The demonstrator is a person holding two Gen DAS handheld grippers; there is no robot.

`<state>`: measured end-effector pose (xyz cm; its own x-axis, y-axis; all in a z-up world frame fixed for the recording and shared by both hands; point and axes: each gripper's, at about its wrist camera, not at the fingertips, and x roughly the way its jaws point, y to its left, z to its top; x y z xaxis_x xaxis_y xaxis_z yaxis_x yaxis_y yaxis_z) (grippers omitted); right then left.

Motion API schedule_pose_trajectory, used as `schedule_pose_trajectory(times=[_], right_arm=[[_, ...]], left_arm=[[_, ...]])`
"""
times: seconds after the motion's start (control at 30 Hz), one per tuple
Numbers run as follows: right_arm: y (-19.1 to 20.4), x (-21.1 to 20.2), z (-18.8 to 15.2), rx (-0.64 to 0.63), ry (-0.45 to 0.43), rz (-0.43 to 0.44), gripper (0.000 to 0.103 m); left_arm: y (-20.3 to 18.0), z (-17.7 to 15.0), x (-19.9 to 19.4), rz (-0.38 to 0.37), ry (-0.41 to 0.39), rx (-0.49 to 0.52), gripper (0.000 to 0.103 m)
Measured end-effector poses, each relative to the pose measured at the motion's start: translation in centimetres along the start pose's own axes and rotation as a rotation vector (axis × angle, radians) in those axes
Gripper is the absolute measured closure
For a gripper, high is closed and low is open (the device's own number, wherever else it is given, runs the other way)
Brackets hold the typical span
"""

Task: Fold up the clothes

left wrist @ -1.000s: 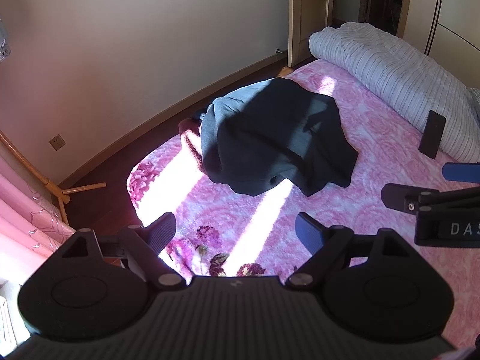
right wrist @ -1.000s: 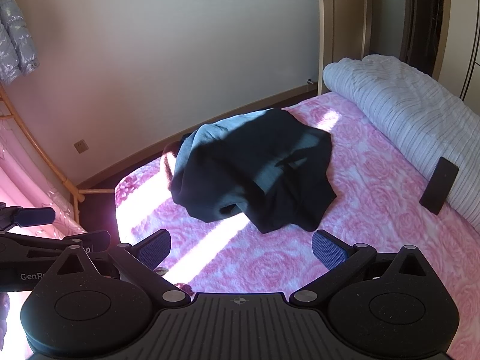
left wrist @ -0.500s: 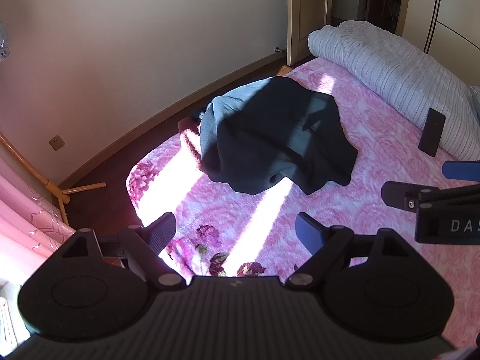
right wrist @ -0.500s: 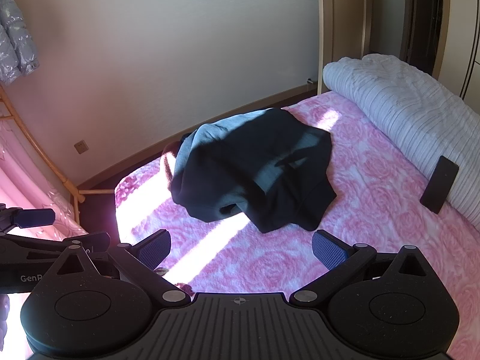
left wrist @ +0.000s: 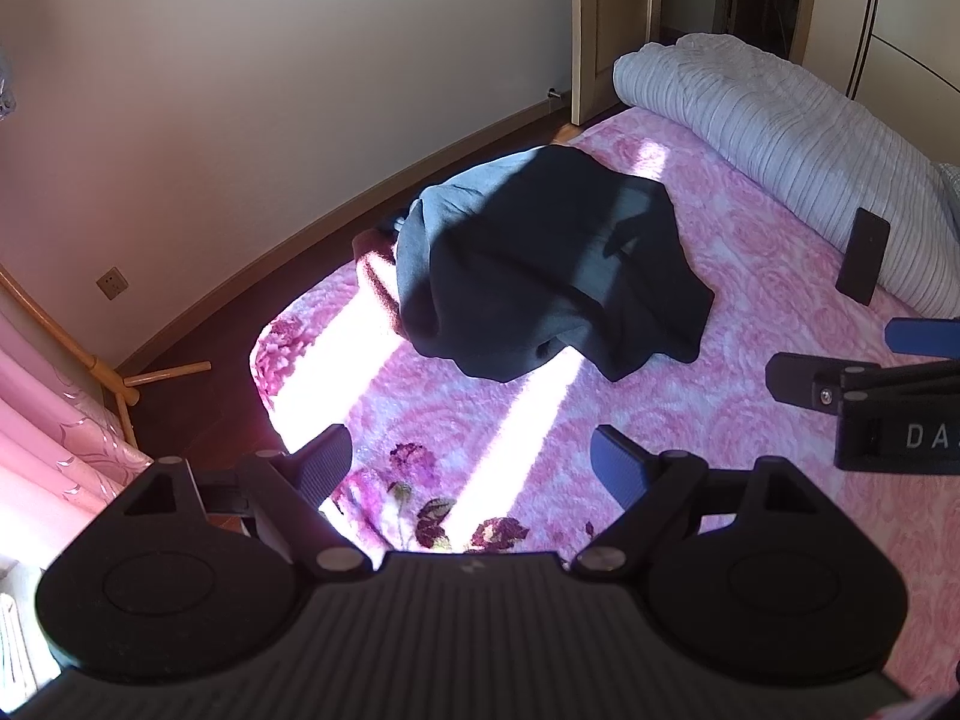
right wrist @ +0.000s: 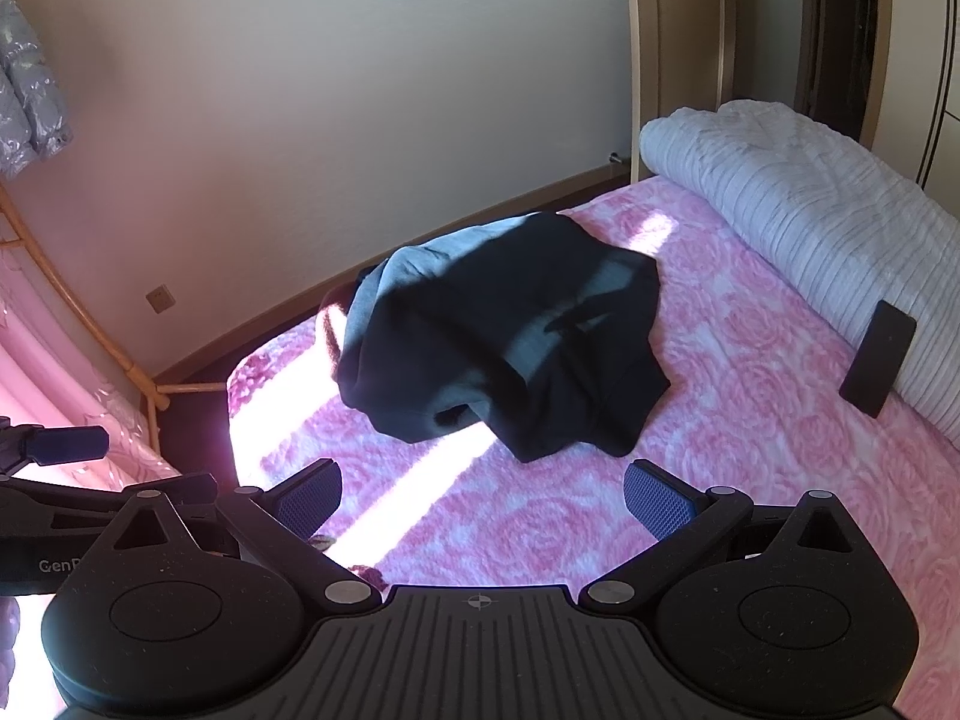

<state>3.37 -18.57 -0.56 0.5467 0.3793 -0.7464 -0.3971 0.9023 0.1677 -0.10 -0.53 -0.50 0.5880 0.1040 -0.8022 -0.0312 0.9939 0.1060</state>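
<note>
- A dark garment (left wrist: 540,276) lies in a crumpled heap on the bed (left wrist: 750,420), toward the bed's far corner near the wall; its upper left edge catches sunlight and looks grey-blue.
- In the right wrist view the same garment (right wrist: 498,348) sits ahead of the tongs, well apart from them, with a bright strip of sun across the pink rose-patterned cover just in front of it.
- The left tongs (left wrist: 471,465) hang above the near part of the bed, fingers spread wide, nothing between them.
- The right tongs (right wrist: 483,498) are likewise spread wide and hold nothing; they show at the right edge of the left wrist view.
- A rolled white striped quilt (right wrist: 810,216) lies along the bed's right side.
- A flat black object (right wrist: 877,366) leans against the quilt.
- A wooden door (right wrist: 678,36) stands beyond the bed's far end.
</note>
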Motion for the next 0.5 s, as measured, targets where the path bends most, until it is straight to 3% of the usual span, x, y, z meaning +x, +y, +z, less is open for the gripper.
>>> schedule_pose_trajectory(times=[0.5], right_arm=[[-1.5, 0.7, -1.0, 0.024, 0.024, 0.045, 0.000]], left_arm=[[-0.6, -1.7, 0.0, 0.032, 0.054, -0.012, 0.019]])
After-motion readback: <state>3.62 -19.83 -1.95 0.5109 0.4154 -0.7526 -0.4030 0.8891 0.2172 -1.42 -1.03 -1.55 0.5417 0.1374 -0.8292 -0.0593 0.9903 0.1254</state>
